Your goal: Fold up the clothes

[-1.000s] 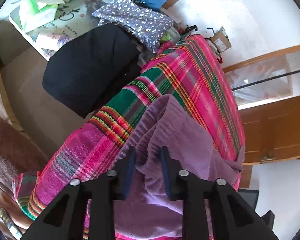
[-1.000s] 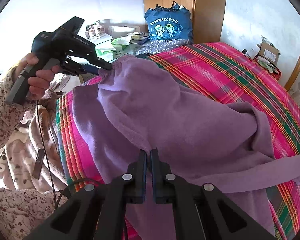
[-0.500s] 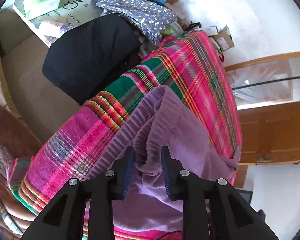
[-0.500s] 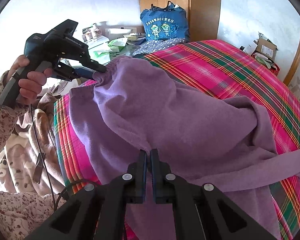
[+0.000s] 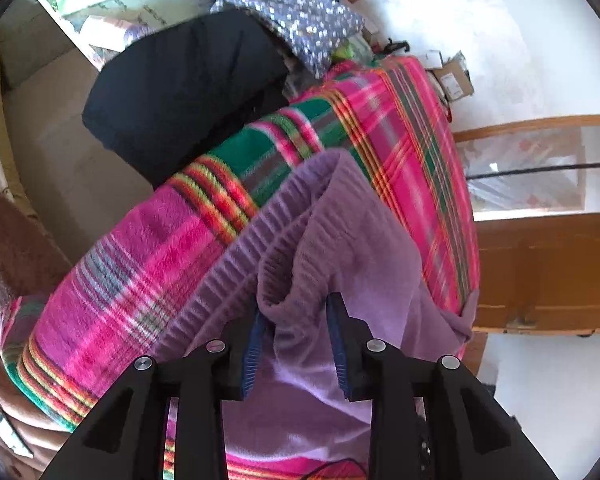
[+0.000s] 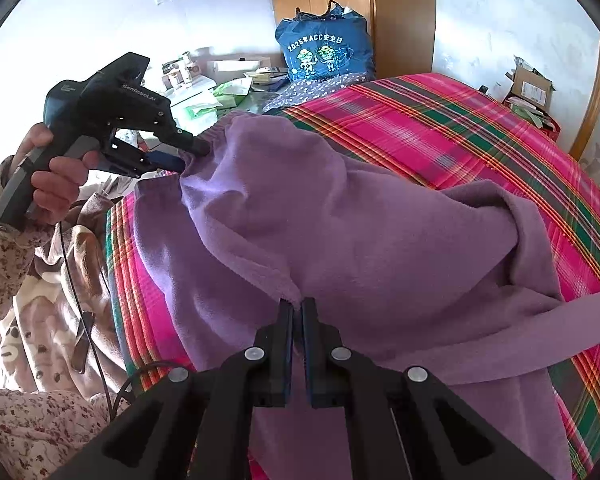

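Jaws of the right gripper pinch the purple garment; only that view shows the left gripper biting its waistband, jaws partly apart.

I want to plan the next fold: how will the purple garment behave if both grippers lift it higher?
Likely floppy: the purple garment sags between the left gripper and right gripper. Probably not slippery, as its fleecy nap bunches at the pads. Its loose end may drag across the plaid blanket.
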Tool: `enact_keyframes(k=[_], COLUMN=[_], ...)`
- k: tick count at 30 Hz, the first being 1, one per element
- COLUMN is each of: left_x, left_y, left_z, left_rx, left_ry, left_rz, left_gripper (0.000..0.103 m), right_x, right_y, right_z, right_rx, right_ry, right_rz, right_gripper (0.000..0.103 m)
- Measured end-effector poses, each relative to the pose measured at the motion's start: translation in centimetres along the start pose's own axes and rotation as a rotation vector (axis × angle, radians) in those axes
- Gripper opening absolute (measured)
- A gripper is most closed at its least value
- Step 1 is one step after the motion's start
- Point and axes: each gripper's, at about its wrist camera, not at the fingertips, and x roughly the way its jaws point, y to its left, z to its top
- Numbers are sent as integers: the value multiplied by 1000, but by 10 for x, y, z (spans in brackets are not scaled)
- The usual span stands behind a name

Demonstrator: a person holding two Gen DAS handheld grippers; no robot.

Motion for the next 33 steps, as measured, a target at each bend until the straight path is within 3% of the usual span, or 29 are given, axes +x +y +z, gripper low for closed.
enact_keyframes(k=[7,9,12,22,29,33], left_x=[-1,-3,-9,-46,-64,-59], left_y=[2,0,-4,-19,-19,0], left_z=[1,1,1,1,-8,-22], left_rx=[-18,-18,-5,-18,-1,-13], left_ry=[-37,-54,-82,-141,-147,-132], left_rz=[-2,2,1,-106,-131,-109], left_gripper=[29,18,12,10,11,11], right_x=[-5,-9,-14,-32,-59,-56], right_y=[0,0,1,5,23,32], right_z=[1,2,3,6,8,-7], right_rx=[1,-1,-3,-18,-65,-84], right_ry=[-26,-38,-55,-119,-185,-158], right_rz=[-7,-12,-20,-51,-90,-91], right_gripper=[5,5,5,5,5,5])
